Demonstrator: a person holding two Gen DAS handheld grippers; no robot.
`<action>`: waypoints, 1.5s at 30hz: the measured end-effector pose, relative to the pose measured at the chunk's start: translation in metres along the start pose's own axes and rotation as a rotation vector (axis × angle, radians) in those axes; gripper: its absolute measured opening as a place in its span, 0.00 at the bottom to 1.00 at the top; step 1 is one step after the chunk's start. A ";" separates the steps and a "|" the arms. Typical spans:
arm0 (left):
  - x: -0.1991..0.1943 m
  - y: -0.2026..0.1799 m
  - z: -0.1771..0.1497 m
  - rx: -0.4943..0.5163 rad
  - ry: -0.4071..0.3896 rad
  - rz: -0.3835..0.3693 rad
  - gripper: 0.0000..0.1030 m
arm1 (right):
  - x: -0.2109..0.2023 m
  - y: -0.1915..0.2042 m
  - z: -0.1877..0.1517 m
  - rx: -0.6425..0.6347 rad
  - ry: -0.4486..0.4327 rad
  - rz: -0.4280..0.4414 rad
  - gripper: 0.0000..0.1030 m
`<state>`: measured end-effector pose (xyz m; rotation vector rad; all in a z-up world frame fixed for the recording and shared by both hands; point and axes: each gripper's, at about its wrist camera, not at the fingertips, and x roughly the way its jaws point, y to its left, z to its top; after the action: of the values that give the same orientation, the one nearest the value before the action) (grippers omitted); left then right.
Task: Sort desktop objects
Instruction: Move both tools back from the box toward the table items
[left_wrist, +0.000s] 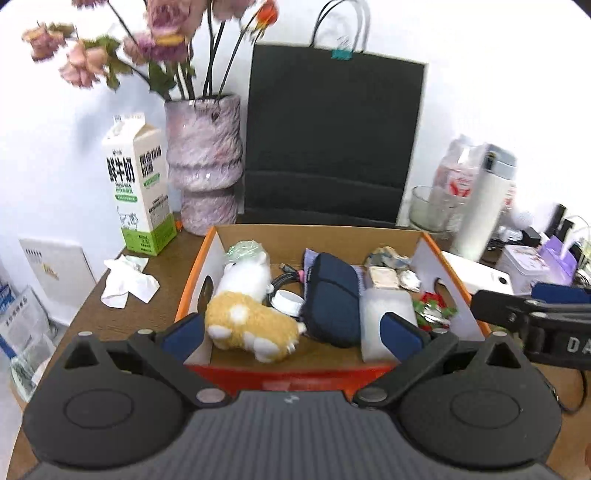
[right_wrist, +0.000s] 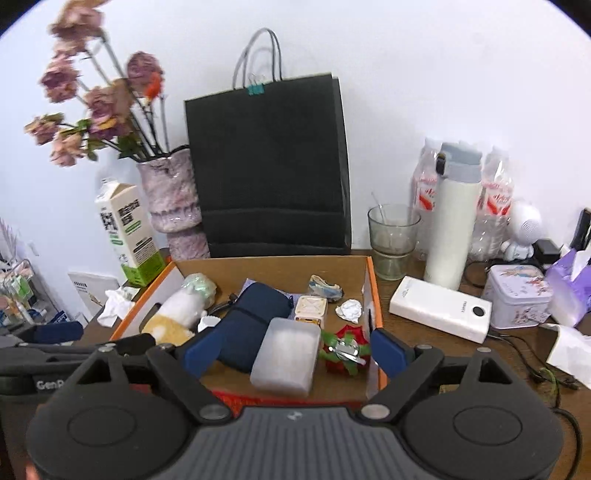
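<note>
Presently, one cardboard box (right_wrist: 371, 291), orange-rimmed, sits on the wooden worktop (right_wrist: 458, 369) and carries the sorted items: plush toy (left_wrist: 255, 325), navy pouch (right_wrist: 251, 328), frosted plastic case (right_wrist: 286, 356), small cream box (right_wrist: 311, 310), crumpled white paper (right_wrist: 349, 309), red-and-green ornament (right_wrist: 345, 350), coiled cable with a white plug (left_wrist: 284, 295).

Left gripper (left_wrist: 291, 334): jaws spread wide, released, nothing between them, hovering at the box's near edge. Right gripper (right_wrist: 291, 354): jaws likewise apart and empty (each gripper shows at the edge of the other's view).

Behind the box: black paper bag (right_wrist: 269, 166) upright against the wall, closed by a teal clip (right_wrist: 255, 88). To its left: pink vase (right_wrist: 173, 203) of dried flowers, milk carton (left_wrist: 138, 184), crumpled tissue (left_wrist: 127, 280) on the worktop.

To the box's right: glass tumbler (right_wrist: 393, 240), white flask (right_wrist: 452, 218), white power bank (right_wrist: 439, 308), decorated tin (right_wrist: 517, 295), purple tissue pack (right_wrist: 569, 284), loose cables (right_wrist: 528, 358).
</note>
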<state>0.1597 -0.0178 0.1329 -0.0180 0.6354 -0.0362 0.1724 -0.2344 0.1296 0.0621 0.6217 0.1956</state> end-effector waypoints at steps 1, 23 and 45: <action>-0.007 -0.002 -0.008 0.013 -0.022 -0.001 1.00 | -0.007 0.001 -0.008 -0.012 -0.015 -0.007 0.86; -0.144 0.004 -0.239 0.041 -0.220 0.005 1.00 | -0.133 0.003 -0.255 -0.034 -0.070 0.002 0.87; -0.119 -0.001 -0.230 0.143 -0.097 -0.015 1.00 | -0.128 -0.003 -0.250 -0.018 -0.045 -0.004 1.00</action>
<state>-0.0728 -0.0156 0.0182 0.1133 0.5341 -0.0948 -0.0753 -0.2637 -0.0005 0.0475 0.5756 0.1953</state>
